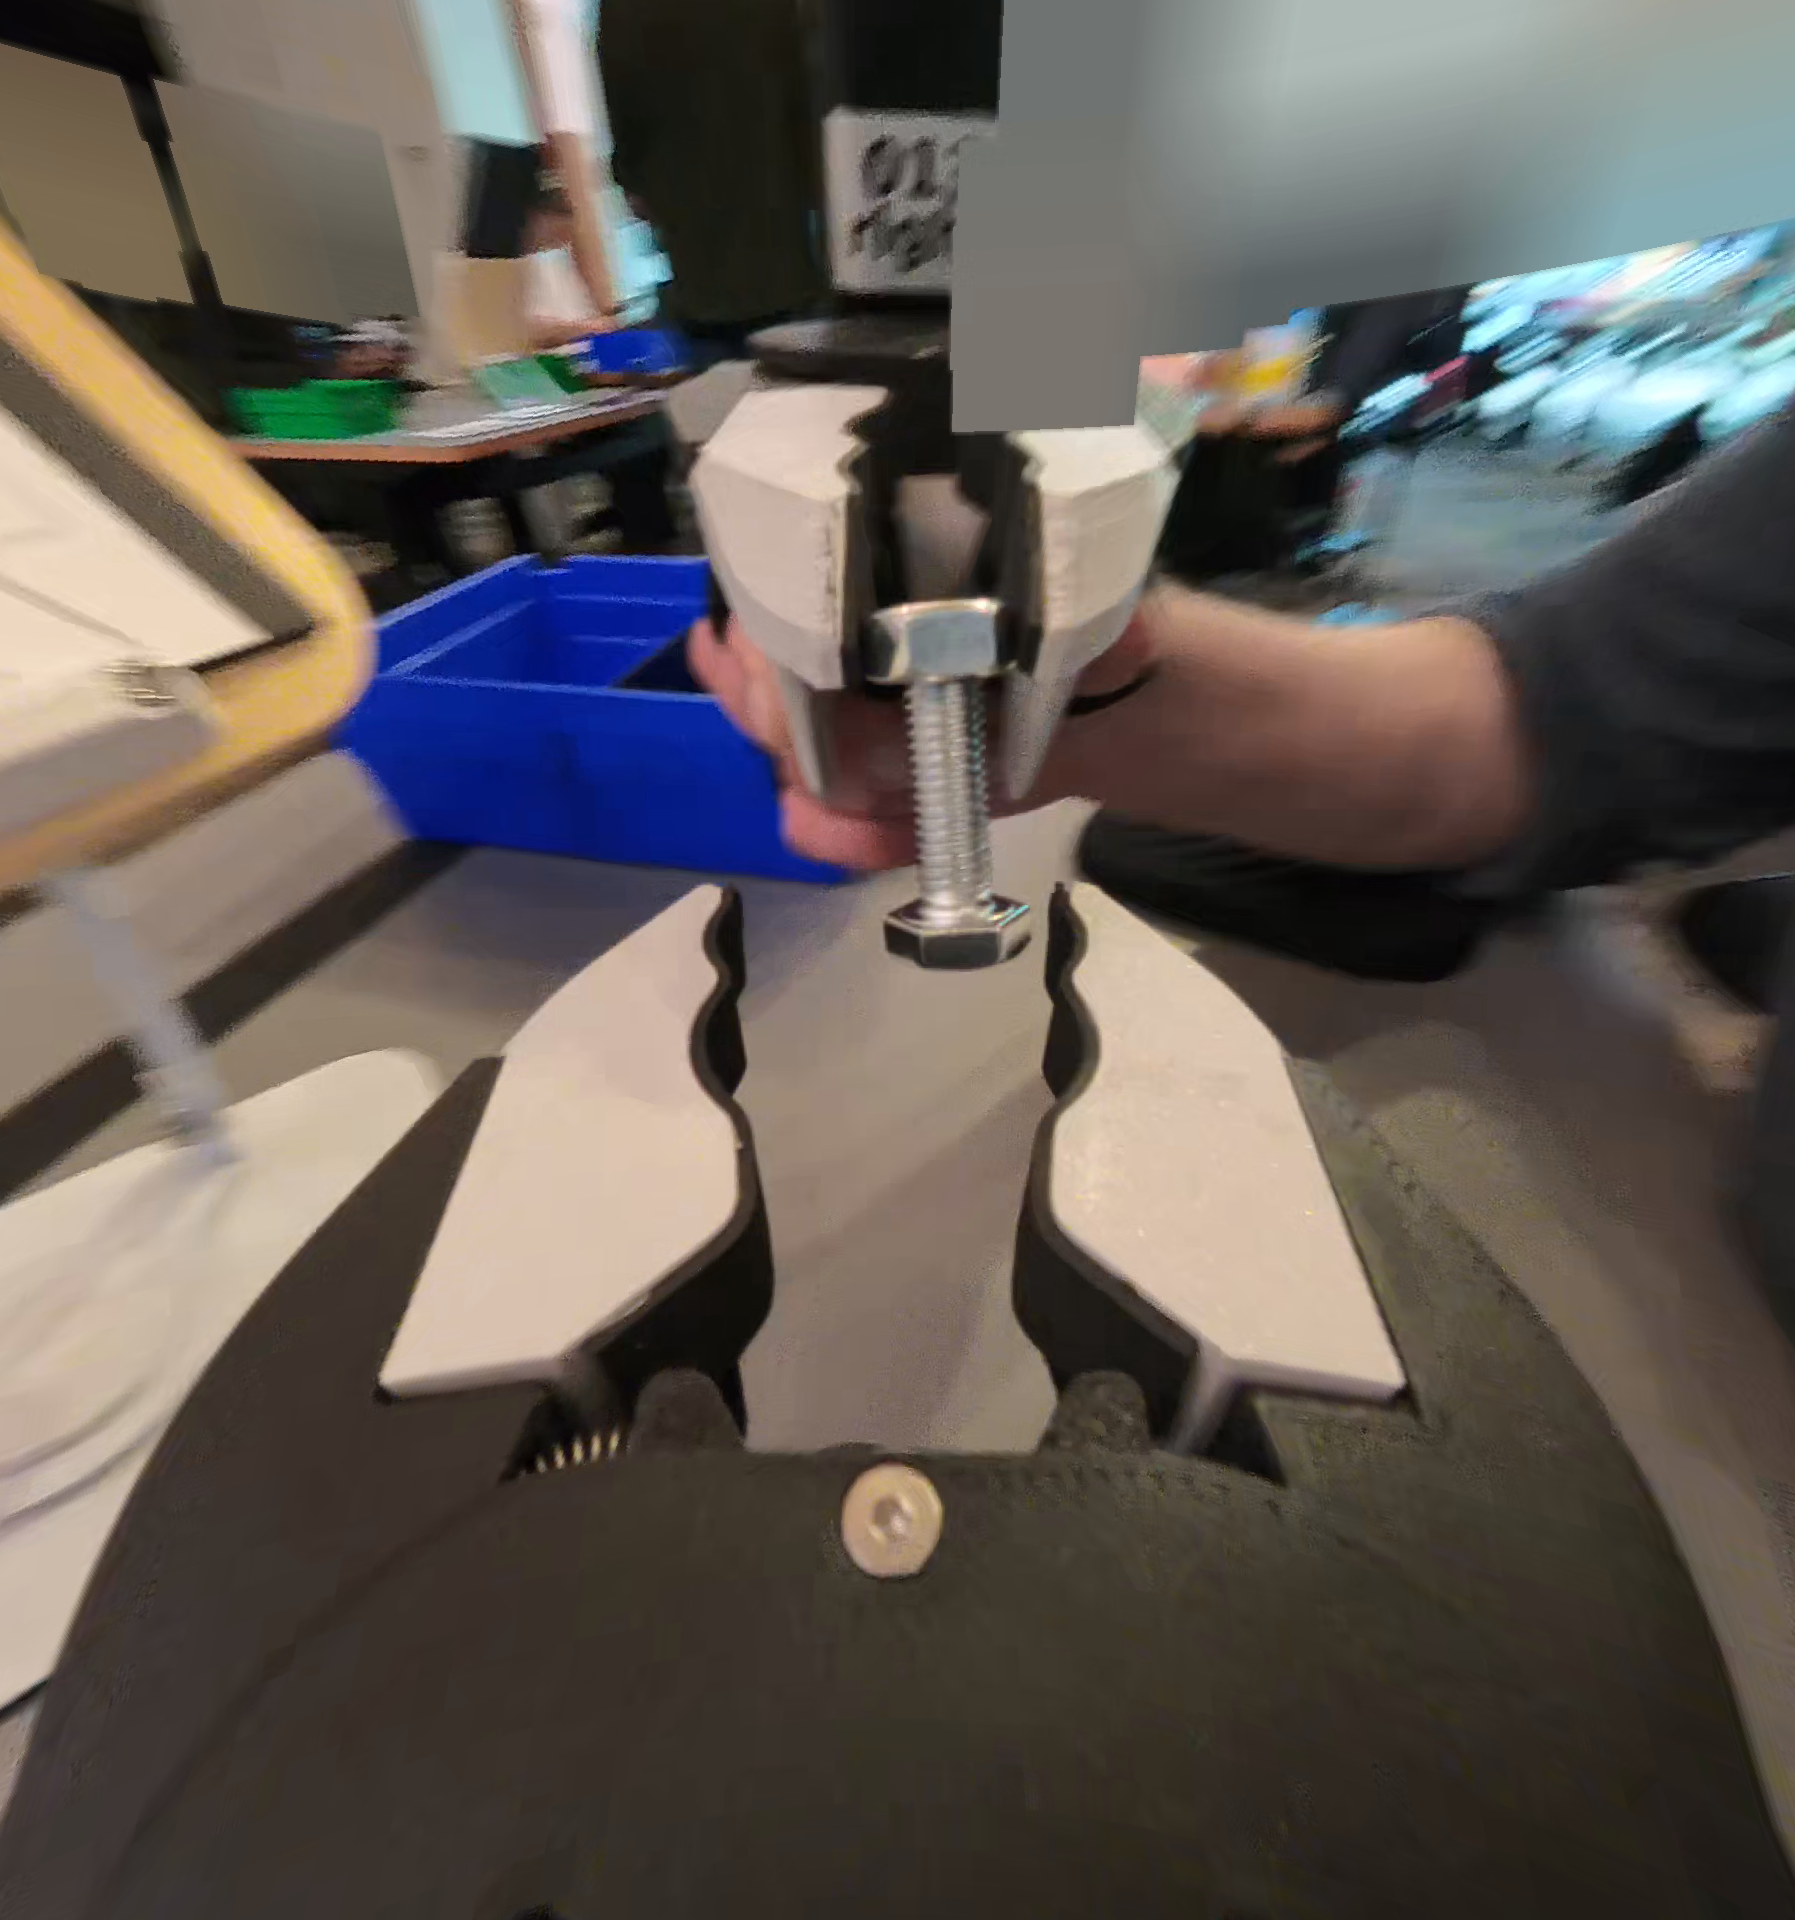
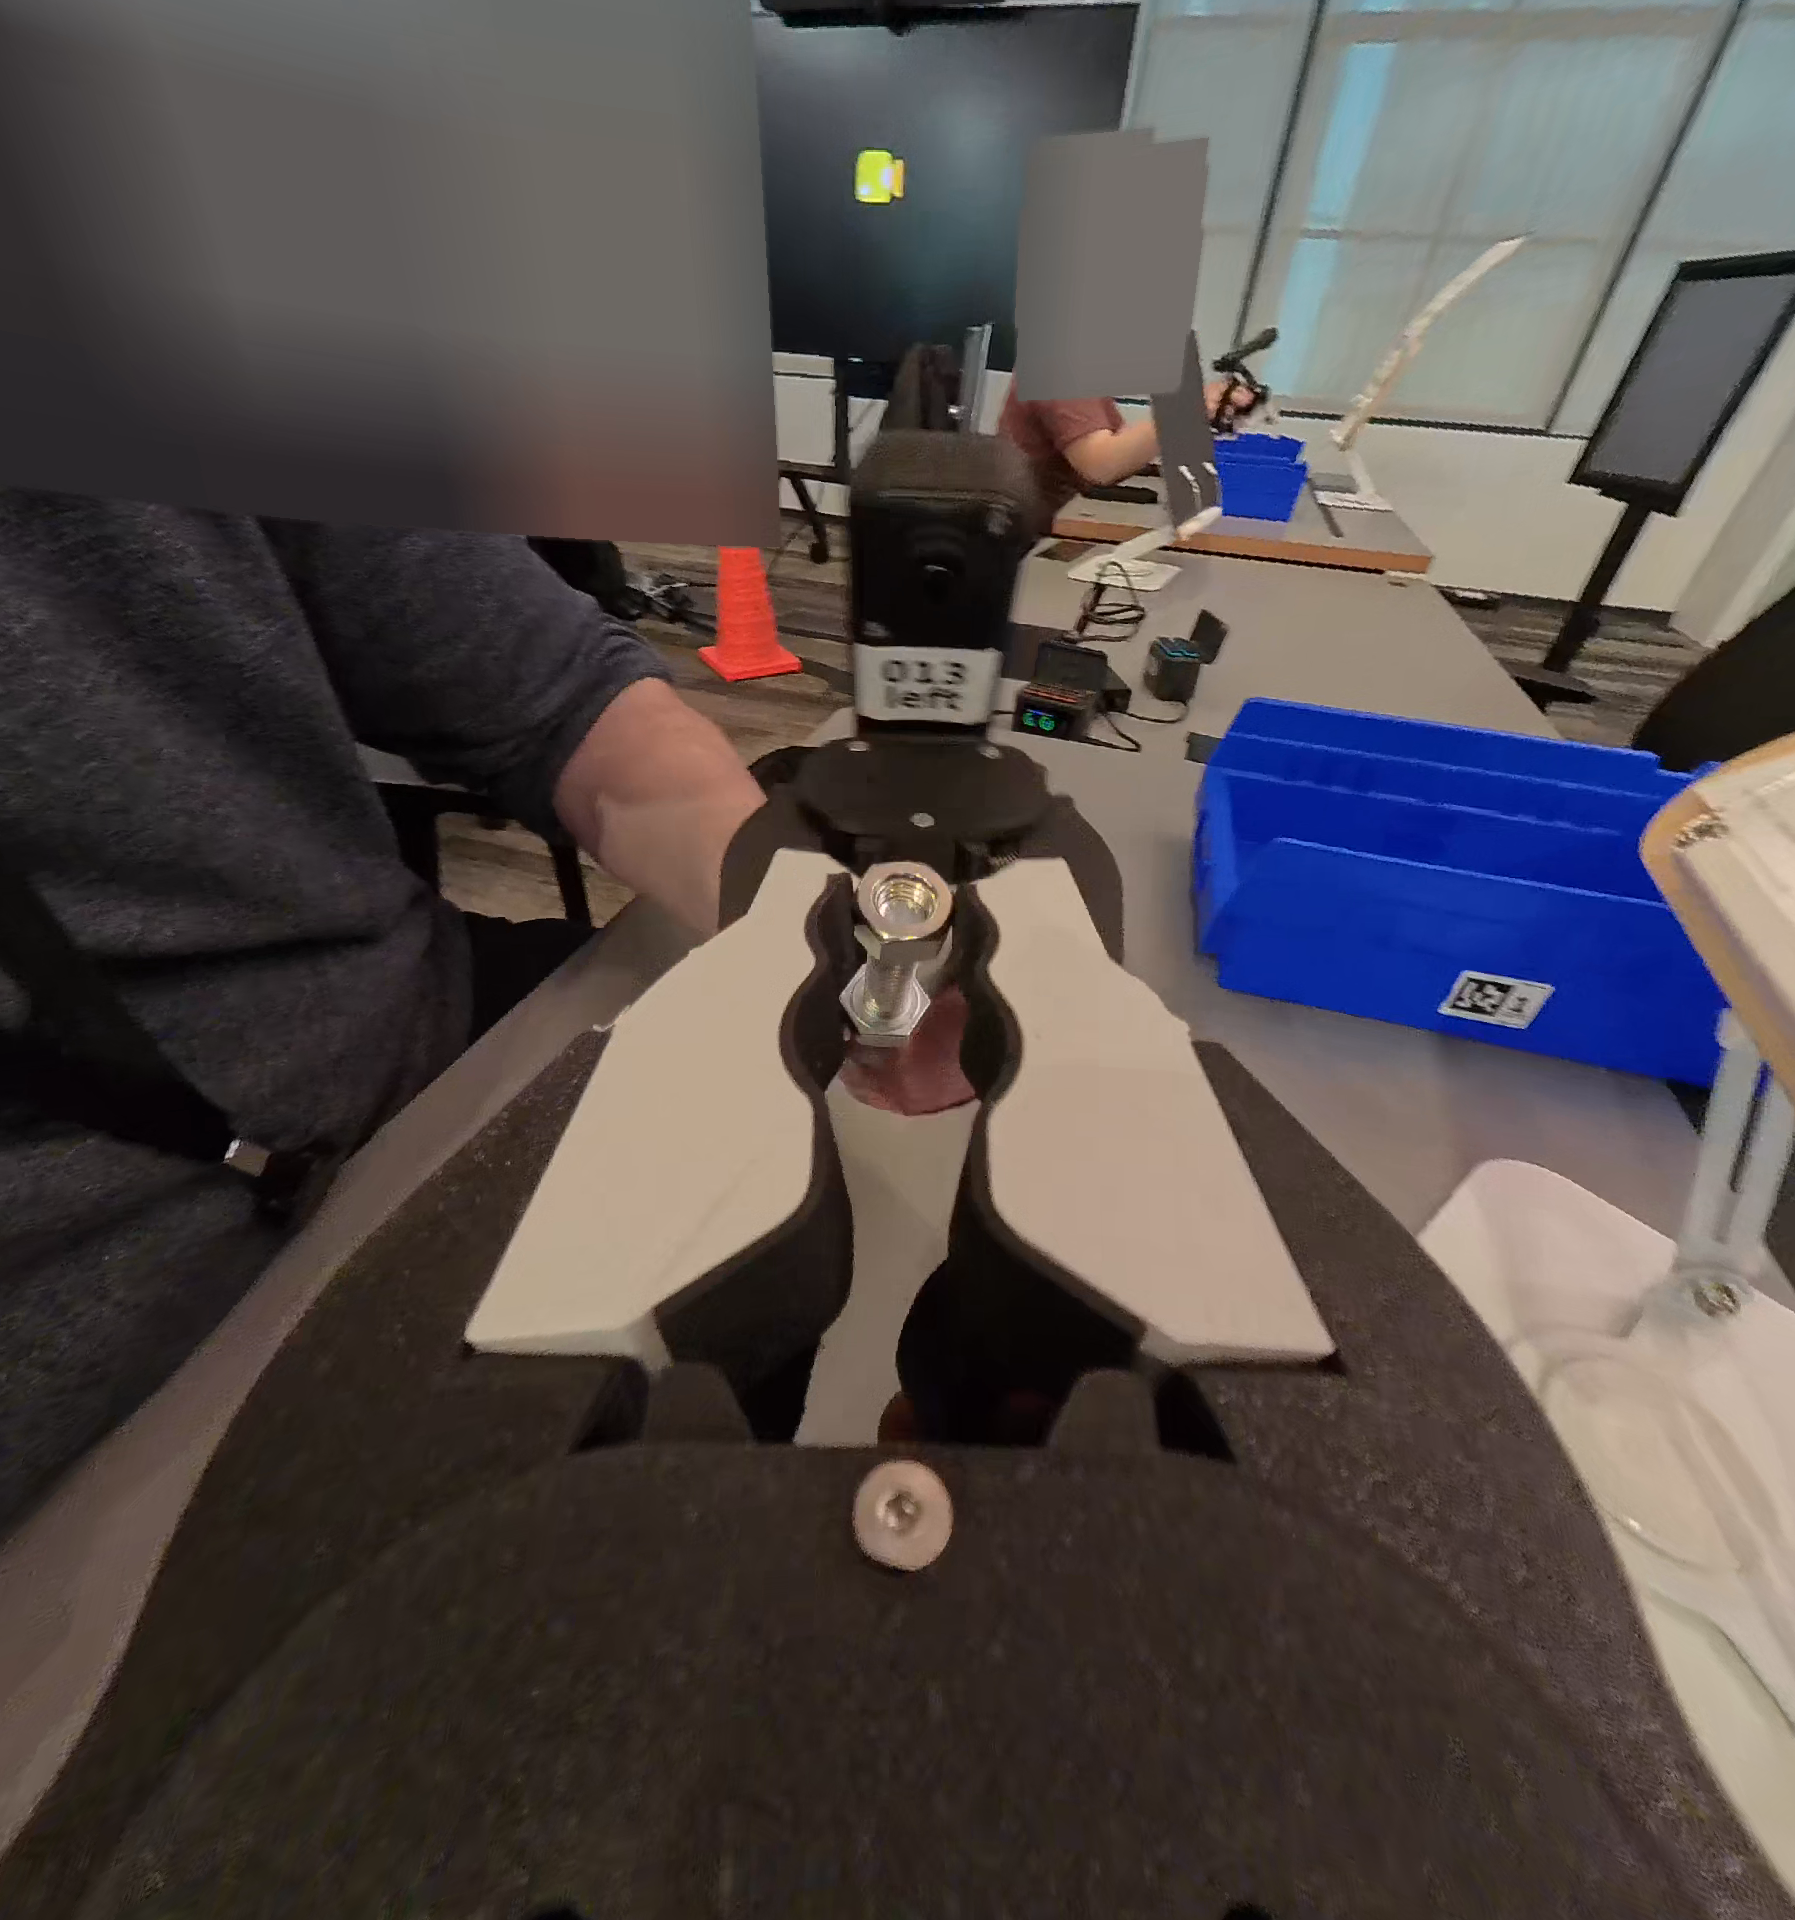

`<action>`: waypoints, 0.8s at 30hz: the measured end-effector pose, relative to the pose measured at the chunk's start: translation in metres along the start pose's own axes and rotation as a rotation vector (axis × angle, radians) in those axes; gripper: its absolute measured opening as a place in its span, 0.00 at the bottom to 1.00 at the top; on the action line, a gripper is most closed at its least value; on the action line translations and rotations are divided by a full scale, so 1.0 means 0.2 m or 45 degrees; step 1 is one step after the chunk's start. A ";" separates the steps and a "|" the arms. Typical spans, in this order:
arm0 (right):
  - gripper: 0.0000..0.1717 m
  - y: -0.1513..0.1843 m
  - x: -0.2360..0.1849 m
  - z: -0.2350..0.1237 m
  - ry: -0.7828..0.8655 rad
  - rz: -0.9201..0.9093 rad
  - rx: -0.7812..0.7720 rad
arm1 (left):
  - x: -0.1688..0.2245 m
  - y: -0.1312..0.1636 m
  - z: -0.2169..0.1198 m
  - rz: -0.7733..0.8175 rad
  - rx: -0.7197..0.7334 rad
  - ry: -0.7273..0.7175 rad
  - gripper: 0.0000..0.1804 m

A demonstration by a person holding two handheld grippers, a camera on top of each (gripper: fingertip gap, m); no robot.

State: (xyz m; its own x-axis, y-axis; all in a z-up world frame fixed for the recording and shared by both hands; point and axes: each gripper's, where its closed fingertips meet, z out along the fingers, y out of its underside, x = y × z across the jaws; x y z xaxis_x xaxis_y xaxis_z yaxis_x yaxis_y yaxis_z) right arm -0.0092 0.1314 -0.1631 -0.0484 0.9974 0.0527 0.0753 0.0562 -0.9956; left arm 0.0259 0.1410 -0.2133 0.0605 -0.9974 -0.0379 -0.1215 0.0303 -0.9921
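A silver bolt (image 1: 950, 790) hangs between the two grippers above the grey table (image 1: 560, 966). My right gripper (image 2: 898, 883) is shut on the thick hex nut (image 2: 898, 920) threaded on the bolt's upper end; the nut's hollow threaded top faces this view. In the left wrist view the same nut (image 1: 934, 644) sits clamped between the right gripper's dark pads. The bolt's hex head (image 1: 955, 932) lies between the fingertips of my left gripper (image 1: 896, 899), which is open. Neither pad touches the head, though the right-hand pad is close. The head also shows in the right wrist view (image 2: 877, 1016).
A blue bin (image 1: 560, 727) (image 2: 1444, 914) stands on the table beyond the grippers. A tilted tan-edged board on a stand (image 1: 145, 468) (image 2: 1766, 873) rises over a white sheet (image 1: 145, 1299) (image 2: 1651, 1403). A person's forearm (image 1: 1340, 727) holds the right gripper. Small devices (image 2: 1069, 686) lie farther back. The grippers' ends are close to 6 centimetres from one another.
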 end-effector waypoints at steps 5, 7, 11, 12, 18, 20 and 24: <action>0.11 0.04 0.08 0.00 0.154 -0.003 -0.064 | -0.16 0.01 -0.04 0.172 -0.096 -0.384 0.29; 0.11 0.04 0.11 0.00 0.192 0.005 -0.069 | -0.20 0.01 -0.06 0.222 -0.132 -0.490 0.26; 0.11 0.06 0.15 -0.01 0.275 0.015 -0.080 | -0.20 0.02 -0.07 0.276 -0.179 -0.546 0.21; 0.11 0.07 0.16 -0.01 0.285 0.015 -0.087 | -0.21 0.03 -0.07 0.288 -0.195 -0.571 0.21; 0.11 0.08 0.17 0.01 0.308 0.021 -0.092 | -0.21 0.04 -0.06 0.270 -0.220 -0.569 0.10; 0.11 0.08 0.17 0.00 0.302 0.022 -0.084 | -0.21 0.03 -0.07 0.256 -0.213 -0.555 0.10; 0.11 0.07 0.13 0.00 0.236 0.003 -0.102 | -0.15 0.04 -0.04 0.170 -0.228 -0.373 0.10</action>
State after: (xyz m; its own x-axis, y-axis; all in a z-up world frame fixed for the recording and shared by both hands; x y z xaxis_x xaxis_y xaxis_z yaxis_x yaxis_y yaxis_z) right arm -0.0100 0.1590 -0.1758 0.1359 0.9882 0.0711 0.1547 0.0498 -0.9867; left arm 0.0142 0.1715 -0.2193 0.3103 -0.9238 -0.2242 -0.3171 0.1217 -0.9405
